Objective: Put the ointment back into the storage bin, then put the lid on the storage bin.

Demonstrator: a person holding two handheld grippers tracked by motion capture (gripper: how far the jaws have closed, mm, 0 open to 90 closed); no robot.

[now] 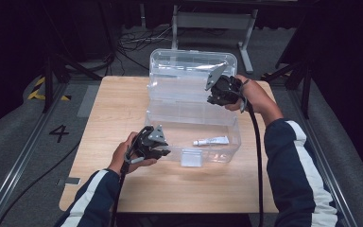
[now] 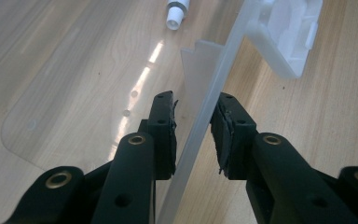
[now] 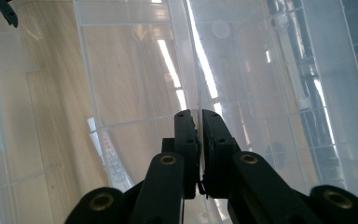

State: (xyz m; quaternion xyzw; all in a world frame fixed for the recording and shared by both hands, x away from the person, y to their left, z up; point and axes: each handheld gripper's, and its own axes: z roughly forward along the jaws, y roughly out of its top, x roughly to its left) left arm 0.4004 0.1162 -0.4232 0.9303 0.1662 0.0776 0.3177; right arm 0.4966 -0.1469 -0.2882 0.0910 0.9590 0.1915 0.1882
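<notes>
- Container: a clear, rectangular plastic storage box point(image 1: 194, 137) stands near the middle of the light wooden surface point(image 1: 123, 118), toward the far edge. Its hinged clear lid point(image 1: 189, 75) is raised nearly upright along the far wall.
- Left tool point(image 1: 157, 150): its jaws straddle the box's near-left rim point(image 2: 200, 135), one pad inside the wall and one outside. The left gripper view shows a gap at the inner pad, so whether the wall is truly clamped cannot be told.
- Right tool point(image 1: 216, 90): clenched on the thin edge of the lid point(image 3: 198, 116) at its right side, the pads nearly meeting with the edge between them.
- Contents: a small white tube point(image 1: 211, 140) lies on the box floor toward the right end. A translucent white latch point(image 1: 191, 157) hangs at the middle of the near wall.
- Handling, as a judgement: the box looks light, thin-walled and rather flexible. Its smooth plastic is likely slippery, so a pinch should sit square on a rim or lid edge, where the wall is stiffest. A hard squeeze could bow or crack the panel.
- Orientation: the box's long axis runs parallel to the near edge of the surface, and its opening faces up. The lid's inner face looks toward the near edge. The tube lies roughly along the same axis, its cap toward the left edge.
</notes>
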